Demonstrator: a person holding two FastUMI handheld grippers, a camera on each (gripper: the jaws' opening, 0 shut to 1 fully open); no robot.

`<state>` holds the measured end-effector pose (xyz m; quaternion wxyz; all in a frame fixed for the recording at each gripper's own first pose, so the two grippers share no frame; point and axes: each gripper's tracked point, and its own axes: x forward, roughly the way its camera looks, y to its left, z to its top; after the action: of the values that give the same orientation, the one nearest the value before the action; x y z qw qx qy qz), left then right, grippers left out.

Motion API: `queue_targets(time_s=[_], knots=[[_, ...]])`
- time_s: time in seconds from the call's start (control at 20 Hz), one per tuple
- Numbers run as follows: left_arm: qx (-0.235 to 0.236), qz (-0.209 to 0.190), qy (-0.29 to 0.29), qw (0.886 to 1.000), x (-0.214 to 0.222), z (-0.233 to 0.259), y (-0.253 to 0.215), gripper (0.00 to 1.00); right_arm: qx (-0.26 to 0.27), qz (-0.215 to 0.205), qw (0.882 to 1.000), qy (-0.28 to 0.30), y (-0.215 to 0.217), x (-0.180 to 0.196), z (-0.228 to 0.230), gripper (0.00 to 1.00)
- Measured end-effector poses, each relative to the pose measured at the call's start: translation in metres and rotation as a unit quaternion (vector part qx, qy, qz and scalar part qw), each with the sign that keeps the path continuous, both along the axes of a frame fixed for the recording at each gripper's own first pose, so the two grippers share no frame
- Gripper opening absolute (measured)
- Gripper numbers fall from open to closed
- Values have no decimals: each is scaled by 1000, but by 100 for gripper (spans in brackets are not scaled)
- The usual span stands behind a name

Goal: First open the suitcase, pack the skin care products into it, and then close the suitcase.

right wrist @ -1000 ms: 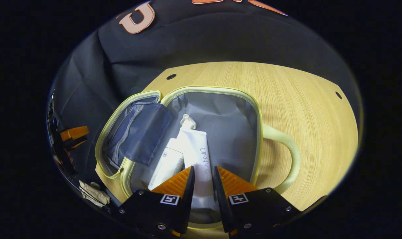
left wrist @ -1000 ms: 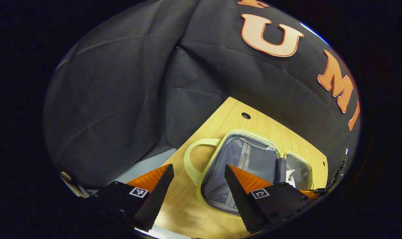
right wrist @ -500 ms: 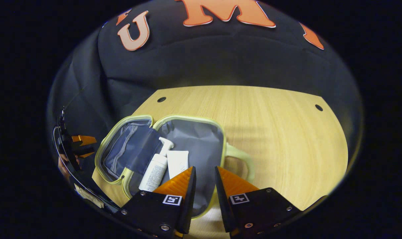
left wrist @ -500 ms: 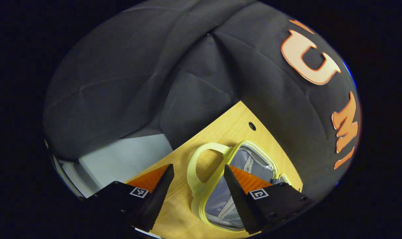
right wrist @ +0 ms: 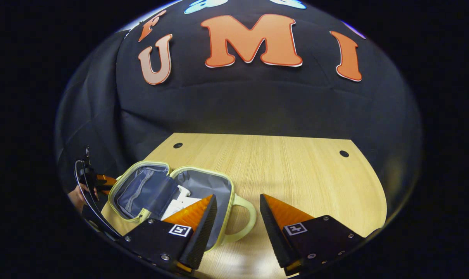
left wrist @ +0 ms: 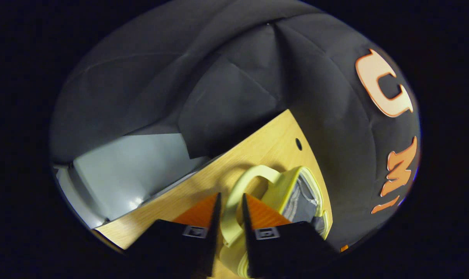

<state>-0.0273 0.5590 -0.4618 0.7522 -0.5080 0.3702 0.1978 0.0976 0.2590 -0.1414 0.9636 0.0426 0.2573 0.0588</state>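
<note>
The pale yellow-green suitcase (right wrist: 123,185) lies open on the wooden table (right wrist: 296,178), its two grey-lined halves side by side. A white pump bottle (right wrist: 183,191) and a white tube (right wrist: 190,201) lie in the right half. My right gripper (right wrist: 237,196) is open and empty, hovering just above that half's handle (right wrist: 247,221). In the left gripper view, my left gripper (left wrist: 230,195) is shut on the other half's handle (left wrist: 256,172), with that half (left wrist: 301,195) just beyond. In the right gripper view, the left gripper (right wrist: 100,180) and the hand (right wrist: 77,195) holding it show at the suitcase's left edge.
The table has a small round hole near each far corner (right wrist: 177,145) (right wrist: 343,154). Black cloth walls stand close behind and to the left. Grey floor (left wrist: 133,170) shows past the table's left edge (left wrist: 161,193). Bare wood stretches to the right of the suitcase.
My left gripper moved onto the lid half's handle and shut on it. My right gripper drew back and up from the suitcase and opened, with the tube left lying inside.
</note>
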Motion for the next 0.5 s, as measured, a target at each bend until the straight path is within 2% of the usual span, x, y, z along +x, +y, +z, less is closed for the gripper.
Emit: queue_targets(time_s=[0.05,0.2,0.25,0.3,0.5], knots=[[-24,3,-13,1000,0,5,-5,24,-2,-2,1000,-7,-4,-1,4,74],[-39,-7,-58,998,10,16,-2,25,-12,-5,1000,-21,-14,-8,16,75],[-25,0,-58,998,16,16,1,25,-13,-4,1000,-22,-17,-10,18,75],[-22,-14,-66,998,11,25,-6,6,-13,-2,1000,-24,-18,-12,21,76],[6,-41,-130,991,15,89,-4,7,-18,3,999,-37,-24,-10,33,77]])
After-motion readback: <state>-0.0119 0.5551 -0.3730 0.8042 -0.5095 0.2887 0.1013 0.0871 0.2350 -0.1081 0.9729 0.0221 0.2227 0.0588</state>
